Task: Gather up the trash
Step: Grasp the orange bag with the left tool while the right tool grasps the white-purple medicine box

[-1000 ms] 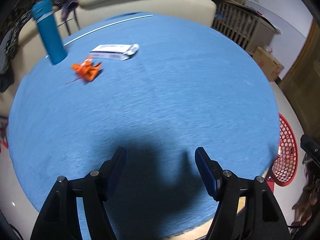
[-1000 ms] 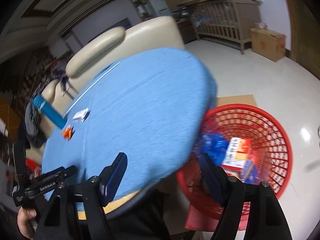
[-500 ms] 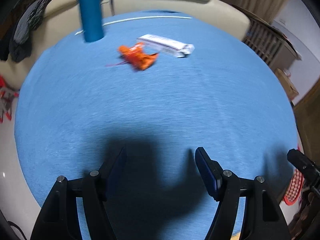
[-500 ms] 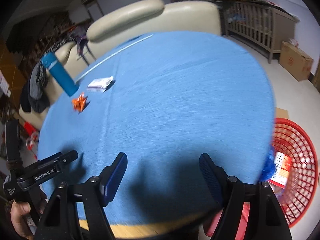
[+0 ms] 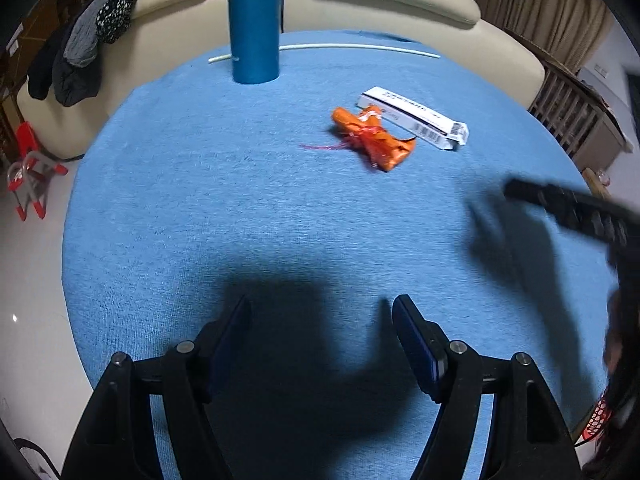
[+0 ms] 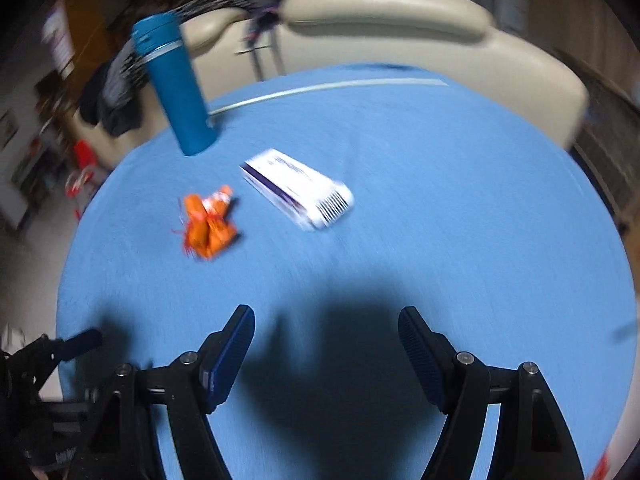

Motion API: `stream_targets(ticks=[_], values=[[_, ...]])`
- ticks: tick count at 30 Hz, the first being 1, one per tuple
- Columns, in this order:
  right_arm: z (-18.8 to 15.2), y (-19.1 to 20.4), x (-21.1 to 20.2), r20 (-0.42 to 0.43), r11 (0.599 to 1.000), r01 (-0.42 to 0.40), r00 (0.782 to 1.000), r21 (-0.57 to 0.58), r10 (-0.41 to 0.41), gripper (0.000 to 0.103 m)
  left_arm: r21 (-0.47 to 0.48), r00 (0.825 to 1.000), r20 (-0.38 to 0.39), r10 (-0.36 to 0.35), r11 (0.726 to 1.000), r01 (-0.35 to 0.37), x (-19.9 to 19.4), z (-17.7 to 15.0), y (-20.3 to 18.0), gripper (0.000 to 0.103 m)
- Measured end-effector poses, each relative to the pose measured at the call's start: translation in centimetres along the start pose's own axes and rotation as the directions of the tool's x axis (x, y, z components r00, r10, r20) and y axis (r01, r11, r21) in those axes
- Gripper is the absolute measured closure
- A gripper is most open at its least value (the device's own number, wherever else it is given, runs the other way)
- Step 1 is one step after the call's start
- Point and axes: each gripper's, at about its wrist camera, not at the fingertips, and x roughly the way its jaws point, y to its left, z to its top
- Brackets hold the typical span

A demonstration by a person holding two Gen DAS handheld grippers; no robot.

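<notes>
Both grippers empty over the blue worktop (image 5: 168, 208); trash sits toward the far side.

Left gripper (image 5: 320, 340) fingers are opening, nothing between them; right gripper (image 6: 326, 344) fingers are apart, also empty. Orange wrapper (image 5: 372, 138) is crumpled foil, with the white box (image 5: 416, 118) just beside it, near the blue bottle (image 5: 253, 20). Wrapper looks light, soft and crushable: pinch across the bunched middle. Box looks light, stiff and flat, likely to slide: grip across its narrow width.

Round blue table (image 5: 200, 220), orange wrapper (image 5: 372, 140), white box (image 5: 416, 117), blue bottle (image 5: 253, 20)
</notes>
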Motion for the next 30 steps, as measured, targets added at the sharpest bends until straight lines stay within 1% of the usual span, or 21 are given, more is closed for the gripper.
stream_targets(ticks=[3, 4, 8, 12, 15, 16, 18, 19, 21, 23, 26, 30], values=[[3.0, 0.9, 1.9, -0.007, 0.997, -0.008, 1.0, -0.073, 0.008, 0.026, 0.012, 1.0, 0.001, 0.02, 1.0, -0.02, 0.3, 0.2, 0.0, 0.027], [4.3, 1.1, 2.6, -0.007, 0.995, -0.012, 1.0, -0.097, 0.011, 0.026, 0.018, 1.0, 0.001, 0.023, 1.0, -0.023, 0.5, 0.3, 0.0, 0.025], [8.0, 1.9, 5.7, -0.028, 0.987, -0.027, 0.999, -0.158, 0.023, 0.026, 0.04, 0.999, 0.003, 0.032, 0.999, -0.032, 0.8, 0.4, -0.2, 0.022], [9.4, 2.6, 9.0, -0.08, 0.976, -0.035, 0.997, -0.213, 0.018, 0.026, 0.062, 0.999, 0.001, 0.049, 0.997, -0.049, 1.0, 0.5, -0.5, 0.019], [9.0, 2.4, 11.0, -0.125, 0.97, -0.03, 0.992, -0.241, -0.001, 0.027, 0.063, 0.998, -0.004, 0.062, 0.996, -0.062, 1.3, 0.9, -0.5, 0.019], [8.9, 1.8, 11.0, -0.124, 0.975, -0.063, 0.992, -0.214, 0.037, 0.036, 0.058, 0.998, -0.005, 0.063, 0.996, -0.063, 1.4, 1.1, -0.5, 0.019], [8.7, 0.9, 10.6, -0.124, 0.98, -0.073, 0.991, -0.187, 0.05, 0.049, 0.042, 0.998, -0.009, 0.059, 0.997, -0.059, 1.6, 1.6, -0.3, 0.019], [8.5, 0.6, 10.4, -0.13, 0.98, -0.086, 0.989, -0.178, 0.063, 0.05, 0.03, 0.999, -0.013, 0.052, 0.998, -0.052, 1.8, 2.0, -0.3, 0.019], [7.7, -0.2, 9.7, -0.134, 0.981, -0.083, 0.989, -0.173, 0.061, 0.051, 0.014, 0.999, -0.023, 0.031, 0.999, -0.031, 2.2, 2.9, -0.5, 0.019], [6.5, -1.3, 8.8, -0.129, 0.985, -0.077, 0.99, -0.152, 0.058, 0.051, -0.004, 1.0, -0.01, 0.006, 1.0, -0.006, 2.3, 4.2, -1.0, 0.019], [4.6, -3.4, 7.3, -0.116, 0.993, -0.068, 0.992, -0.096, 0.056, 0.051, 0.005, 1.0, 0.02, -0.006, 1.0, 0.006, 2.5, 6.2, -2.2, 0.019], [1.7, -5.5, 4.5, -0.1, 0.998, -0.056, 0.994, -0.027, 0.053, 0.05, 0.029, 1.0, 0.026, -0.016, 0.999, 0.015, 3.8, 9.3, -4.3, 0.019]])
